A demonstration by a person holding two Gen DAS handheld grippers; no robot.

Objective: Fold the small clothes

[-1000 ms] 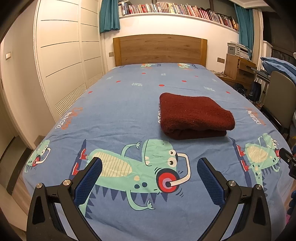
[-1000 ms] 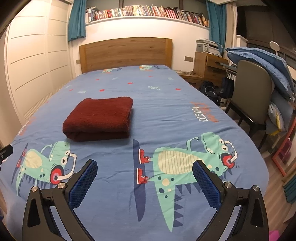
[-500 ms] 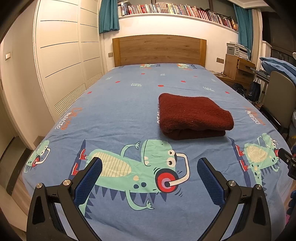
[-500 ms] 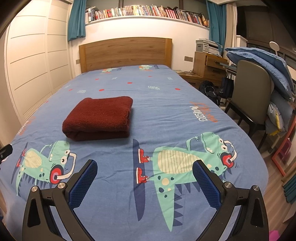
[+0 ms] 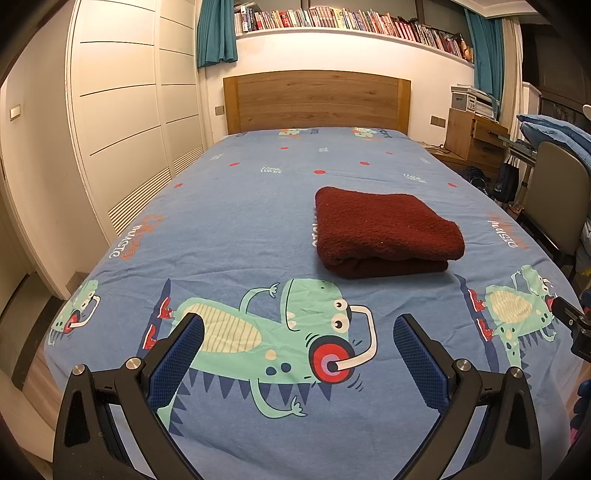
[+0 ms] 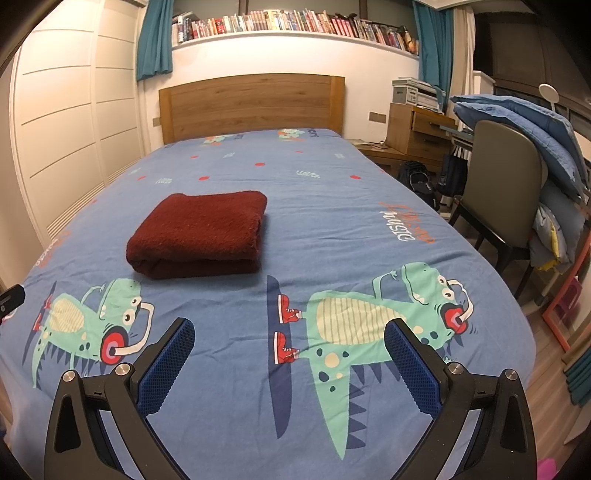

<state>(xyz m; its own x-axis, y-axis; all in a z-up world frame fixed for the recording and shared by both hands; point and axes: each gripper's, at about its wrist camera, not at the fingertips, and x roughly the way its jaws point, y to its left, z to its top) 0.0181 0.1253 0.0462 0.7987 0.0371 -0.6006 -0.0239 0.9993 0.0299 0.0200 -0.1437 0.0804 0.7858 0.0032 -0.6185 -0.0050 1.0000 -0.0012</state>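
A dark red garment (image 5: 384, 230) lies folded into a thick rectangle on the blue dinosaur-print bed sheet (image 5: 240, 221). It also shows in the right wrist view (image 6: 199, 232), left of centre. My left gripper (image 5: 298, 336) is open and empty, held above the sheet near the foot of the bed, well short of the garment. My right gripper (image 6: 289, 338) is open and empty too, above the sheet, to the right of the garment and nearer than it. The tip of the right gripper shows at the left wrist view's right edge (image 5: 570, 321).
A wooden headboard (image 5: 316, 99) stands at the far end under a bookshelf (image 5: 351, 22). White wardrobe doors (image 5: 122, 122) line the left side. A chair (image 6: 506, 192) draped with blue bedding (image 6: 528, 136), and a wooden desk (image 6: 417, 129), stand right of the bed.
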